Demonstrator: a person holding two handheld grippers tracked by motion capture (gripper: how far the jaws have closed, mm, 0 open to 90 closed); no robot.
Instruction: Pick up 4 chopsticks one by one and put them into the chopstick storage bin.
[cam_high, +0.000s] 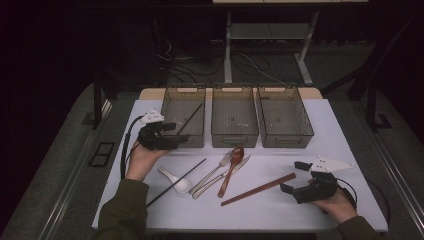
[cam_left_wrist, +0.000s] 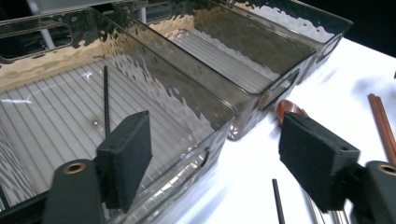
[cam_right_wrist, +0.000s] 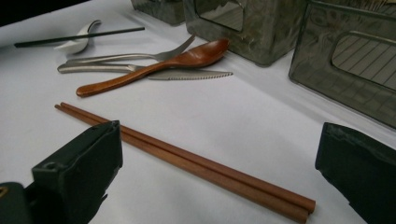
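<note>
1. Left gripper (cam_high: 176, 134): left of centre in the high view, at the left bin's (cam_high: 170, 102) front edge; jaws wide, nothing between.
2. Black chopstick (cam_high: 190, 118): leans inside that bin.
3. Second black chopstick (cam_high: 176, 182): on the table (cam_high: 300, 210), lower left.
4. Right gripper (cam_high: 292, 178): lower right; jaws wide, empty, beside the brown chopsticks (cam_high: 258, 189).

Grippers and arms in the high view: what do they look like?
Each claw, left and right, is black with two blocky padded jaws, topped by a pale three-cornered plate. A black cable trails from the left one. The person wears olive-green sleeves.
</note>
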